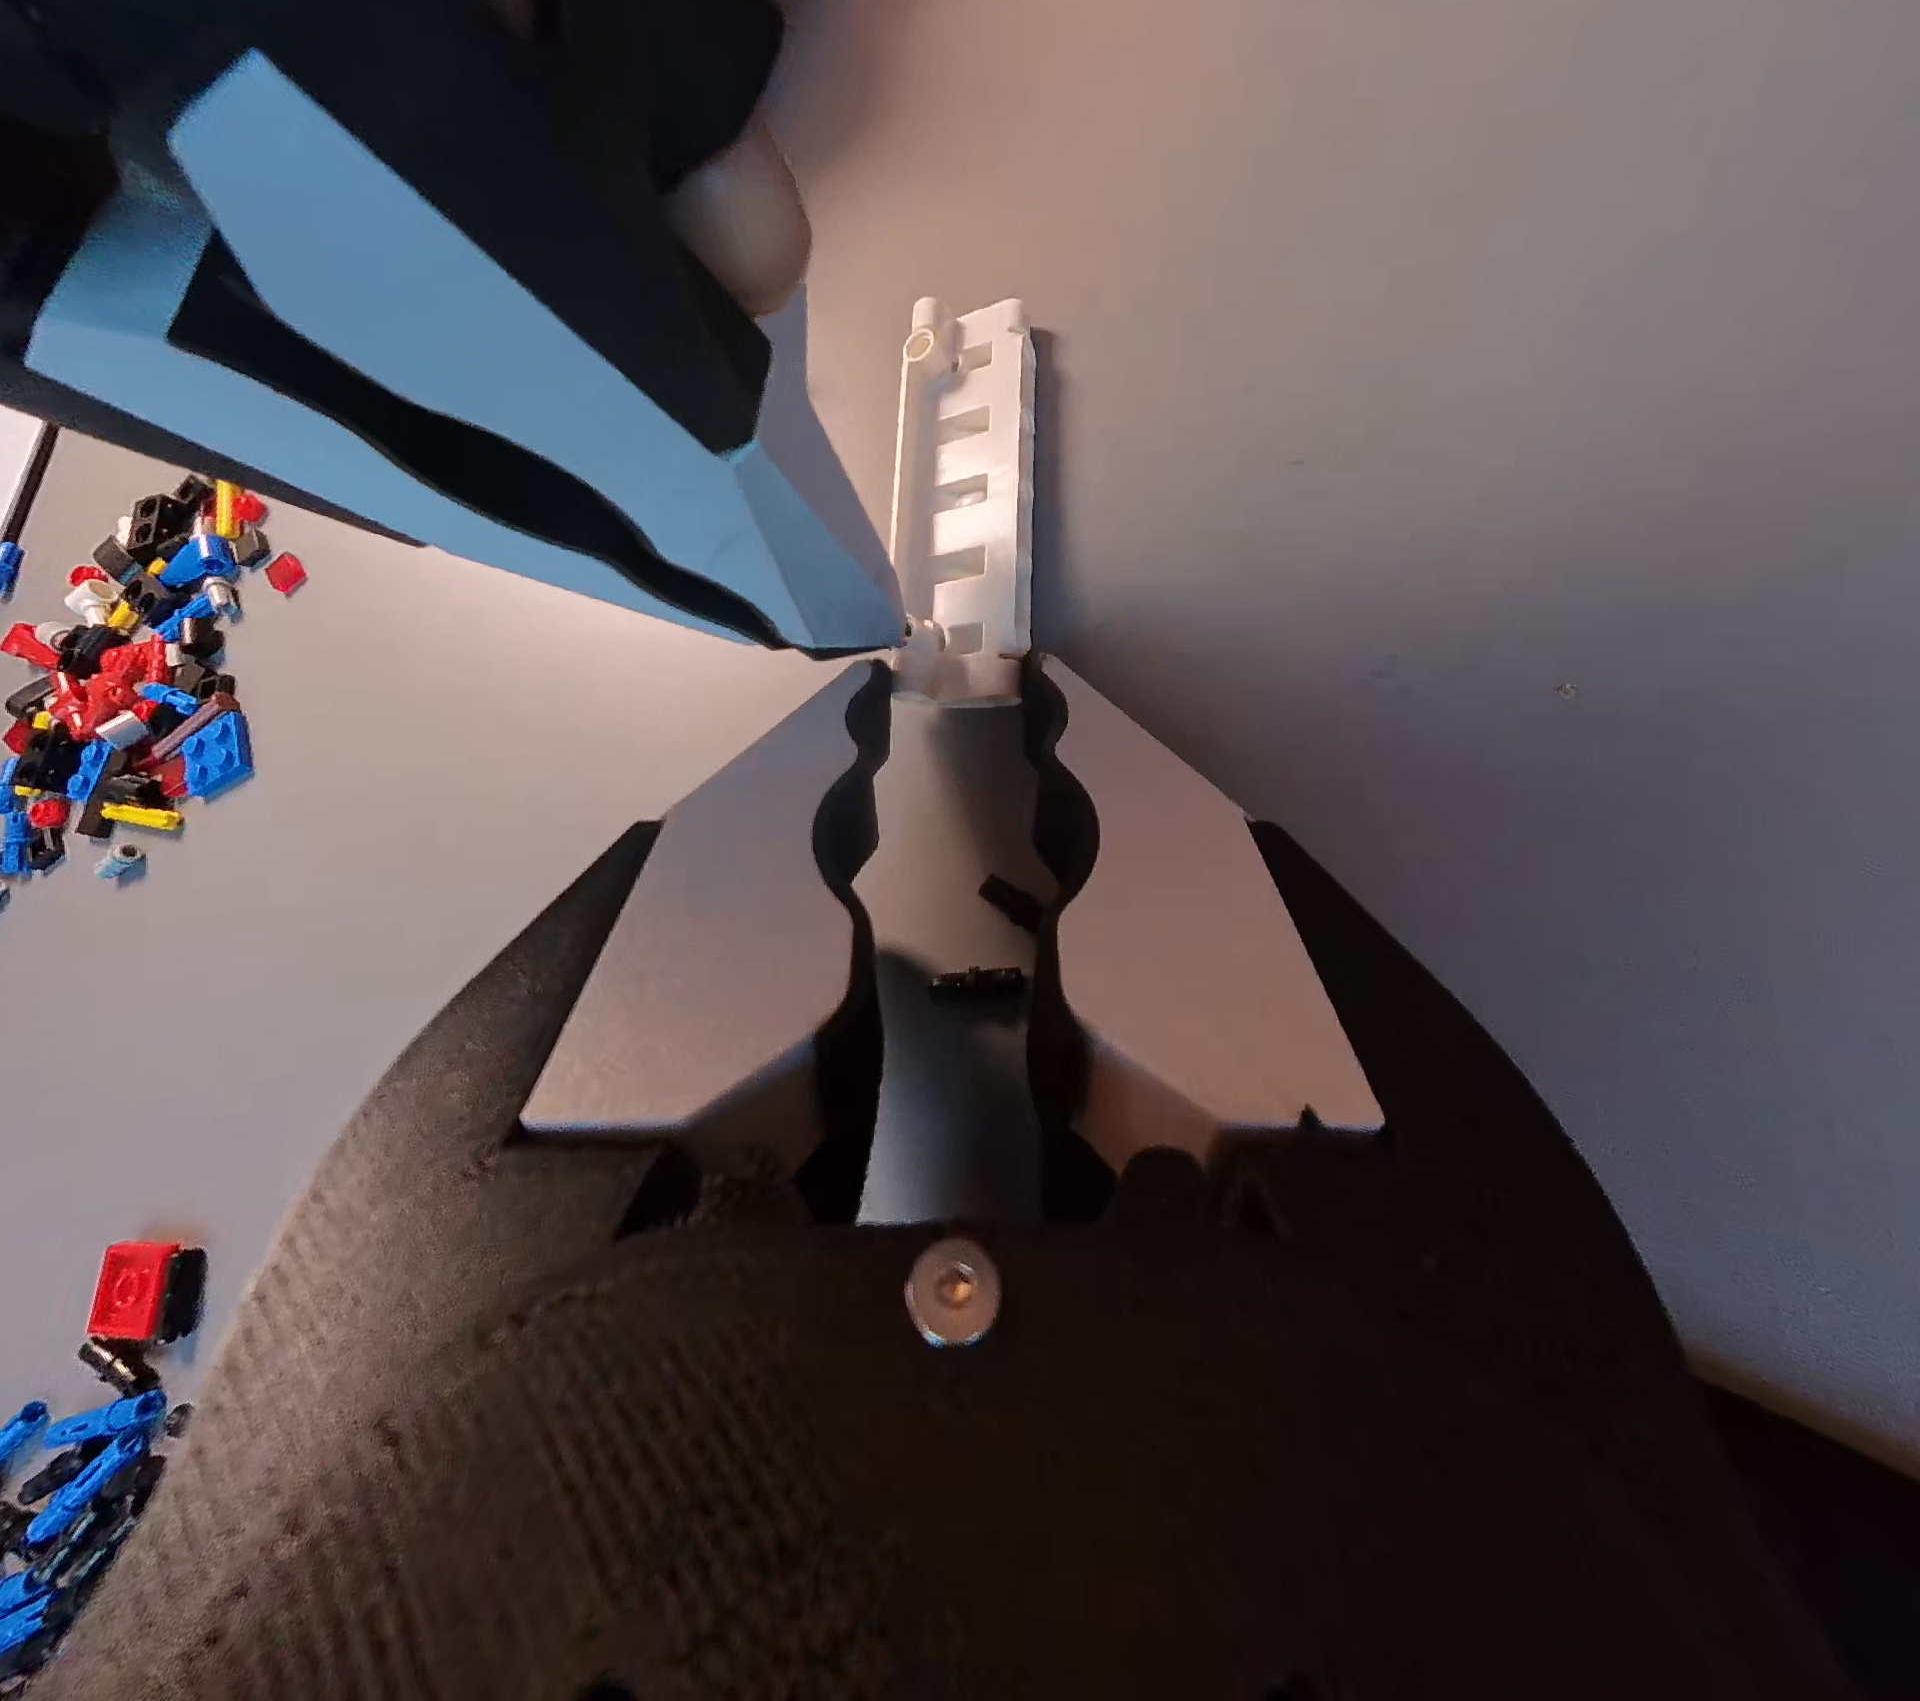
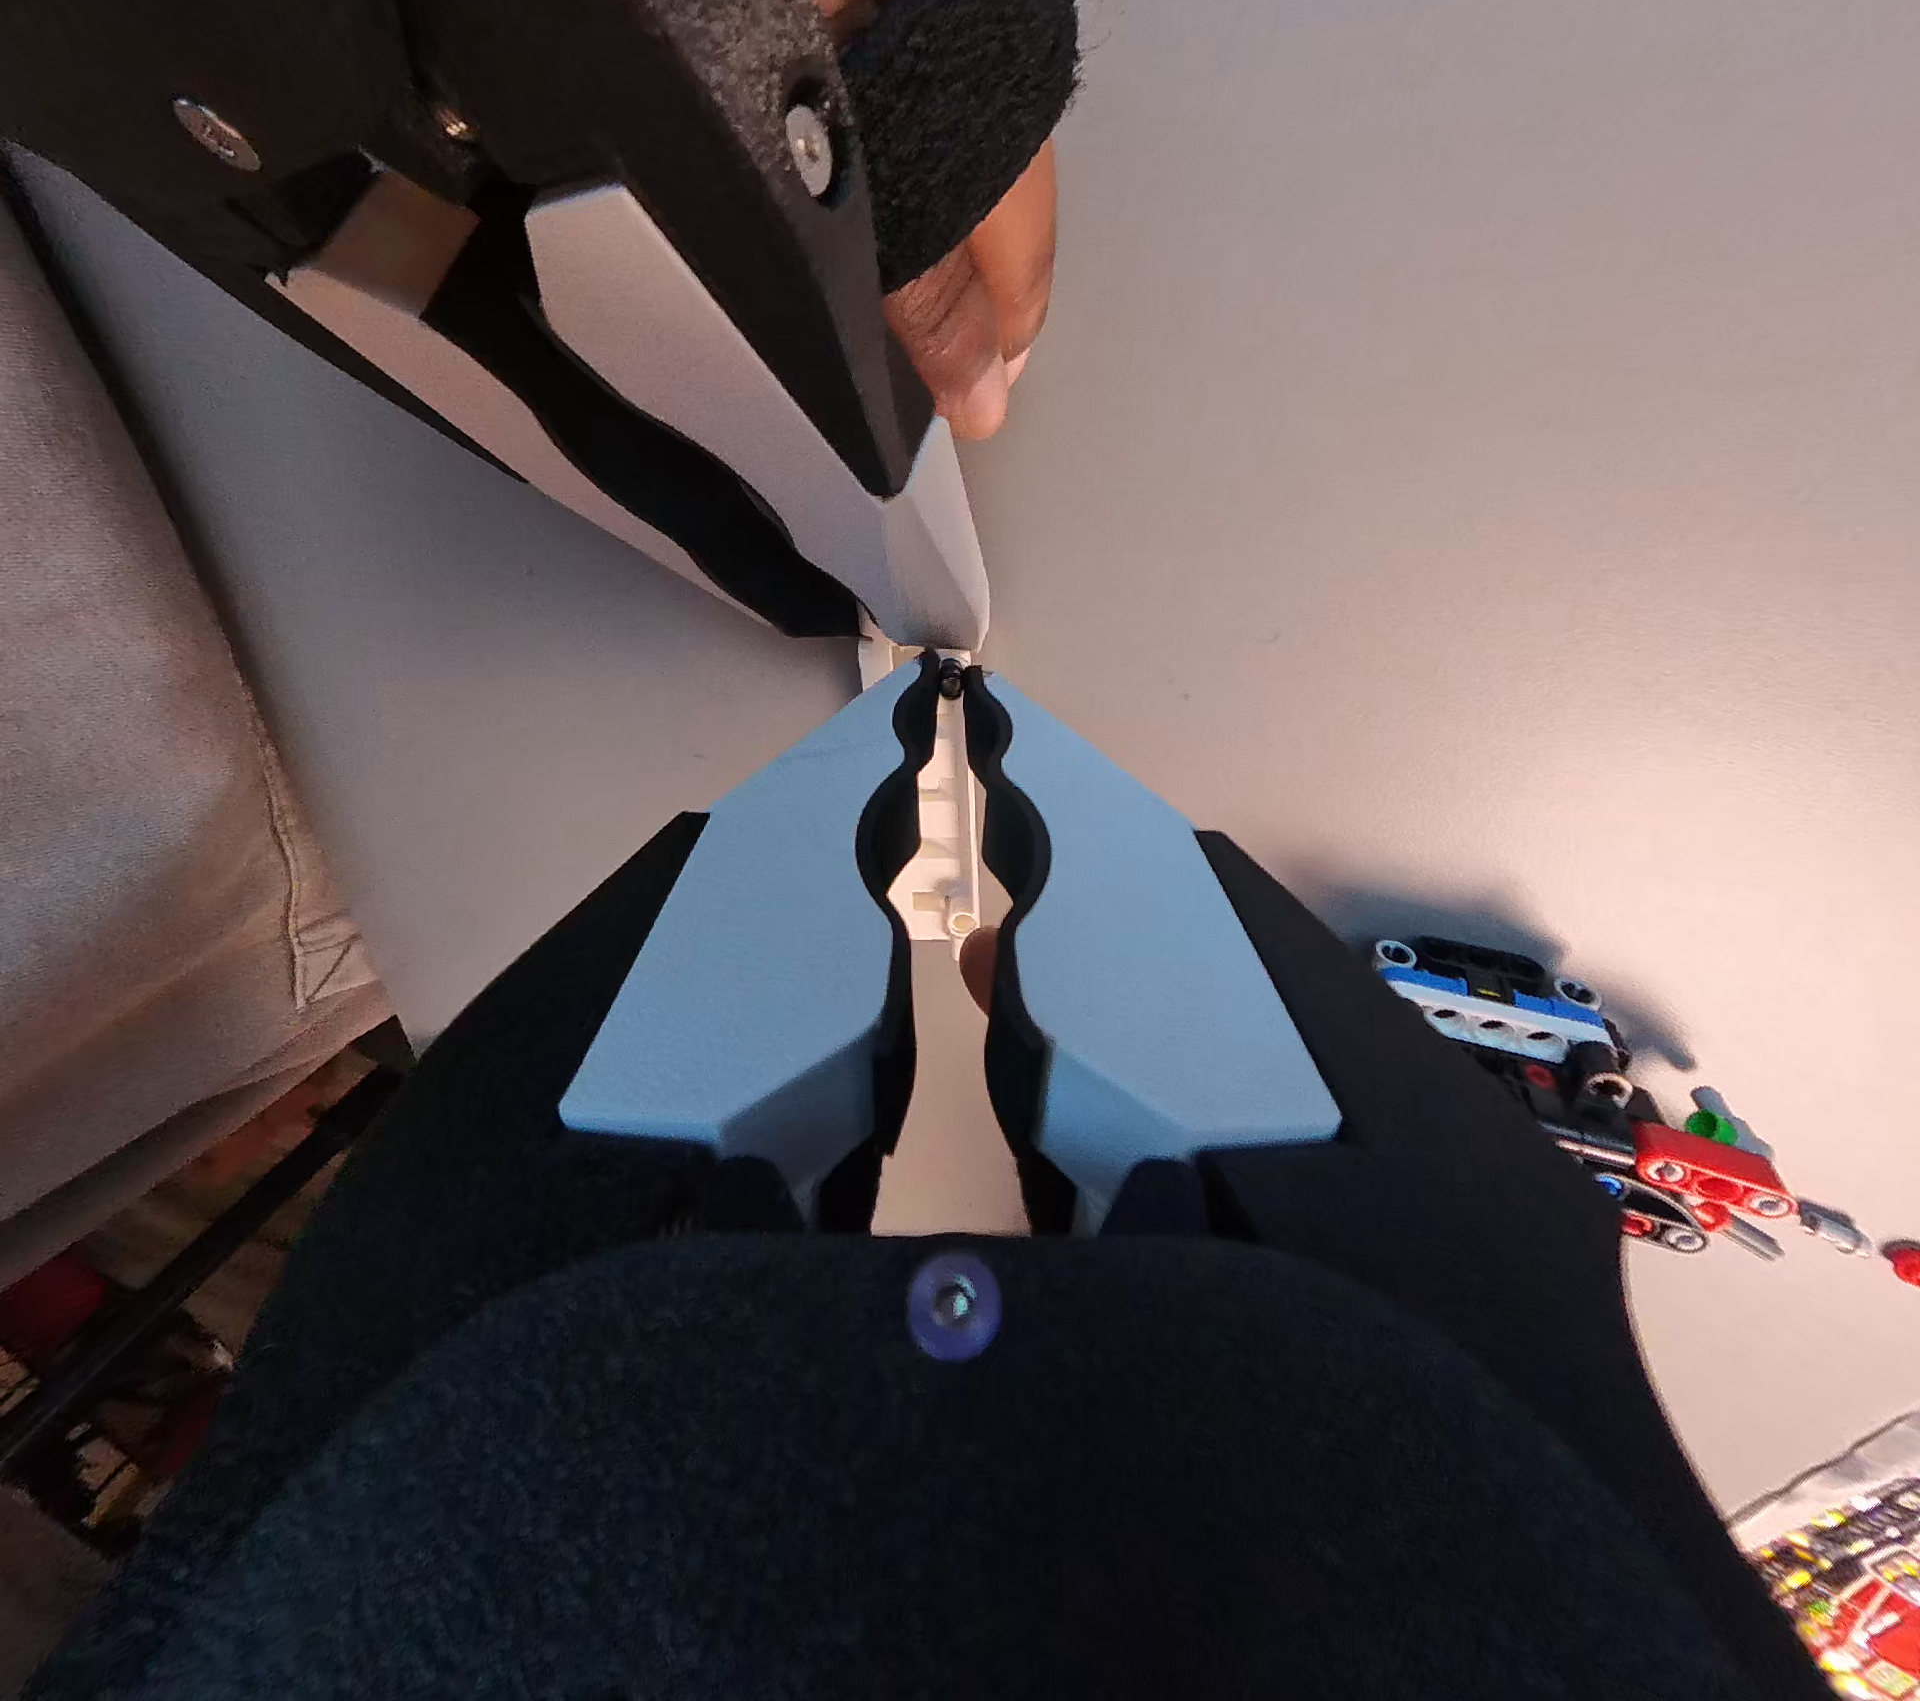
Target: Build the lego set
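Black pin (image 2: 950, 677) in right claw (image 2: 948, 672)

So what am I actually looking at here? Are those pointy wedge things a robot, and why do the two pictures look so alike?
There is no robot arm: a person holds a pincer tool in each hand, each carrying its own camera looking along its two fingers. The left wrist view shows the left gripper, grey-fingered, clamped on the near end of a white lego piece lying on the pale table. The right wrist view shows the right gripper, blue-fingered, pinching a small black pin at that same end of the white piece. Each tool also shows in the other's picture. Loose bricks lie heaped to the side, two more black pins near the left gripper, and a partly built model.
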